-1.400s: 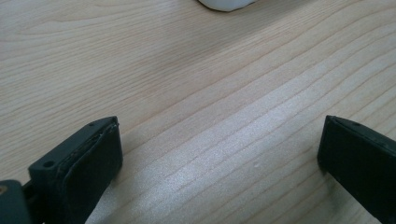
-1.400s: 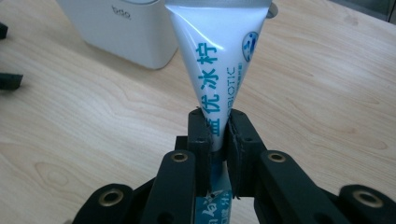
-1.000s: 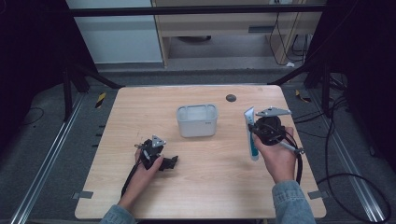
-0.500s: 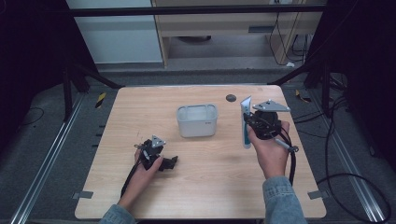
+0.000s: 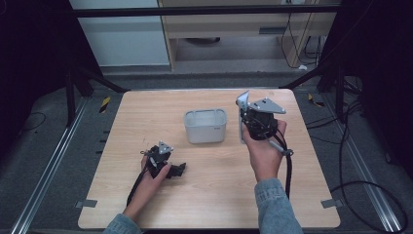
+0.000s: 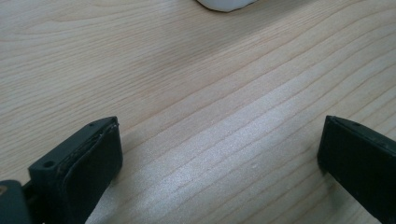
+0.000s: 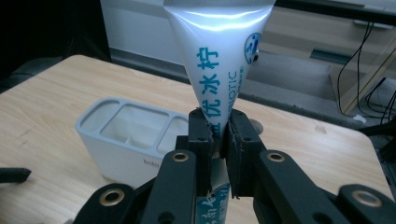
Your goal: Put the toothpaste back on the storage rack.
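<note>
Table (image 5: 209, 195): pale wood, carrying all below.
Organizer (image 5: 205, 126): white, three compartments, mid-table, left of the raised tube.
Right gripper (image 7: 219, 140): held above the table, fingers pinching the tube low on its body.
Left gripper (image 6: 219, 154): low over bare wood, fingers spread wide.
Tube (image 7: 215, 56): white, blue lettering, upright, crimped end up.
</note>
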Demonstrator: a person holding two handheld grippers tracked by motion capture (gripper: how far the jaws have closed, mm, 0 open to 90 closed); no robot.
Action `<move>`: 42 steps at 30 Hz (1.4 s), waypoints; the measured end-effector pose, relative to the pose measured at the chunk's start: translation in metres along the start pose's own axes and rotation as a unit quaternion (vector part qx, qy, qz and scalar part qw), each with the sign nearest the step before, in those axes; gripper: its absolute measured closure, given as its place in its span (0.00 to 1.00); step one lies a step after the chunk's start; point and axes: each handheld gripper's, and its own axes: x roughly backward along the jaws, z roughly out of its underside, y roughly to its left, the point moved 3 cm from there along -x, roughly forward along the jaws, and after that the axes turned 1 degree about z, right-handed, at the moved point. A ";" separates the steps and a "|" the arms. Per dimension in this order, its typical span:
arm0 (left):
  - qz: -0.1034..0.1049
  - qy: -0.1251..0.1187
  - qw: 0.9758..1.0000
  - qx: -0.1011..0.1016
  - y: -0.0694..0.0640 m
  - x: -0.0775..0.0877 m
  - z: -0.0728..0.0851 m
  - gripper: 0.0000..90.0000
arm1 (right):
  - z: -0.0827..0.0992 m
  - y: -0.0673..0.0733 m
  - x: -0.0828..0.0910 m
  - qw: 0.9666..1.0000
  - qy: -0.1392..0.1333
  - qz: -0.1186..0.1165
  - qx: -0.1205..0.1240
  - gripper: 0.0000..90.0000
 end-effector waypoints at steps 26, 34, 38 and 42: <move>0.001 0.000 1.000 0.000 0.000 0.000 0.000 0.00 | -0.034 0.017 -0.013 0.999 -0.040 0.003 -0.016 0.90; 0.000 0.000 1.000 0.001 -0.001 0.000 0.000 0.00 | -0.052 0.031 -0.016 0.997 -0.073 0.002 -0.020 0.90; -0.001 0.000 1.000 0.002 -0.001 0.000 0.000 0.00 | -0.060 0.035 -0.019 0.996 -0.082 -0.008 -0.018 0.90; -0.001 0.000 1.000 0.002 0.000 0.000 0.000 0.00 | -0.068 0.041 -0.025 0.996 -0.085 -0.011 -0.017 0.90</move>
